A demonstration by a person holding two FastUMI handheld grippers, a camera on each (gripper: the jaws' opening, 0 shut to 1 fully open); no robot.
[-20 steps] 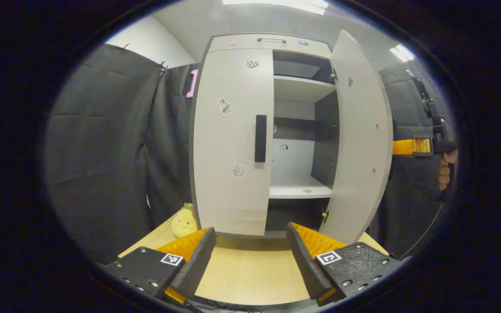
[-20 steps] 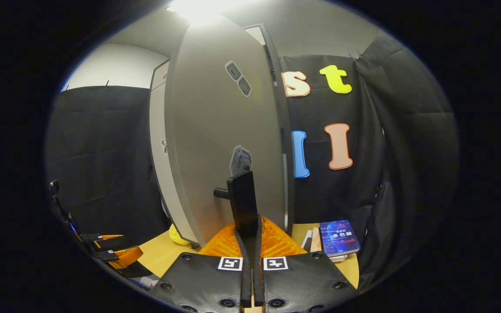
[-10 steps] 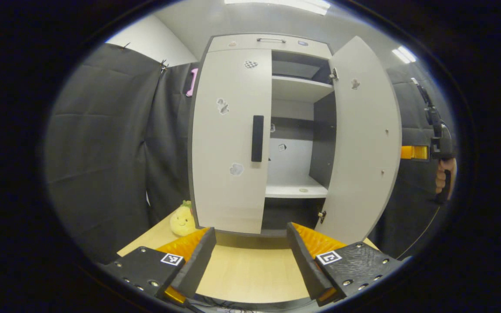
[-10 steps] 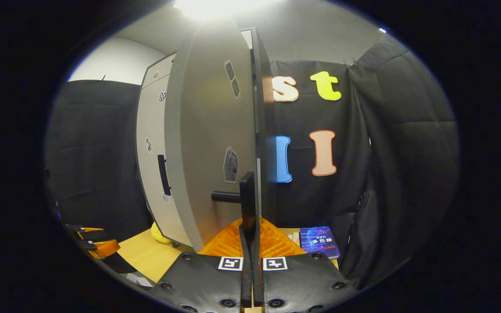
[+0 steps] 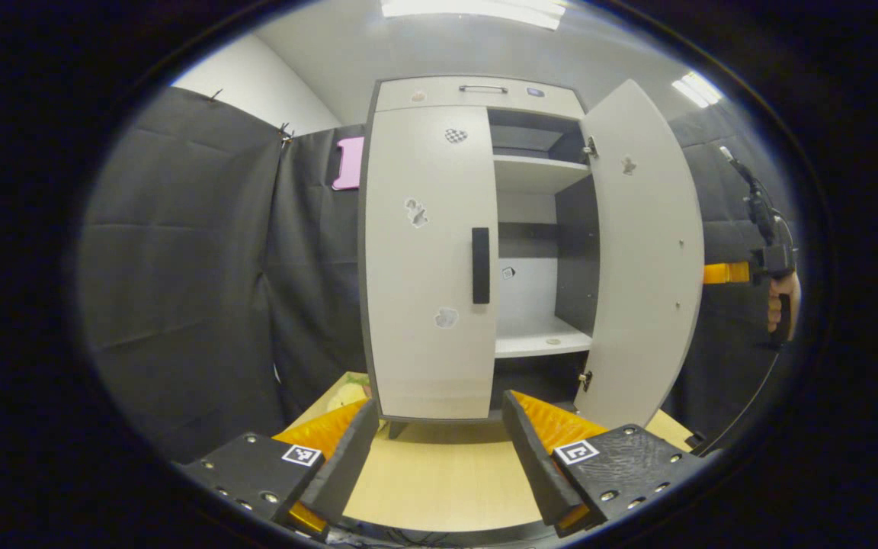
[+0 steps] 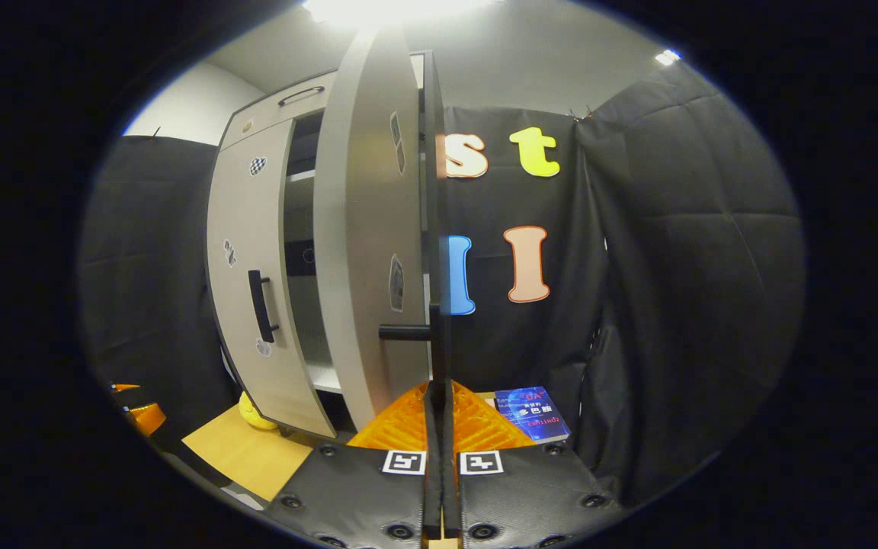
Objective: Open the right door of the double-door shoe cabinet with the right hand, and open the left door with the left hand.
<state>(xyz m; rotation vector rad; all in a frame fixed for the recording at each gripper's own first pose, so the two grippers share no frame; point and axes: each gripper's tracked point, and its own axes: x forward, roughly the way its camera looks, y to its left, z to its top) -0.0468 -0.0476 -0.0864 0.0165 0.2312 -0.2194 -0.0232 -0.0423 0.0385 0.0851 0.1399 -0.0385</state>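
The white shoe cabinet [image 5: 477, 88] stands on a wooden table. Its left door [image 5: 424, 259] is closed, with a black handle [image 5: 480, 265] at its inner edge. My left gripper [image 5: 439, 427] is open and hangs in front of that door, well short of it. The right door [image 5: 645, 259] stands swung out, baring the shelves [image 5: 538, 343]. In the right gripper view I see this door [image 6: 366, 229] nearly edge-on. My right gripper [image 6: 439, 393] is shut on its black handle [image 6: 405, 332]. The left gripper view shows the right gripper [image 5: 725, 273] behind that door, held by a hand [image 5: 778, 305].
A yellow plush toy [image 6: 256, 412] lies on the wooden table [image 5: 439, 473] by the cabinet's left foot. A blue book [image 6: 534, 412] rests on the table to the right of the open door. Black cloth walls close in on both sides.
The right door has swung farther open with my right gripper on its handle. The left gripper stays open; its view has shifted a little, with the cabinet now sitting more to the right.
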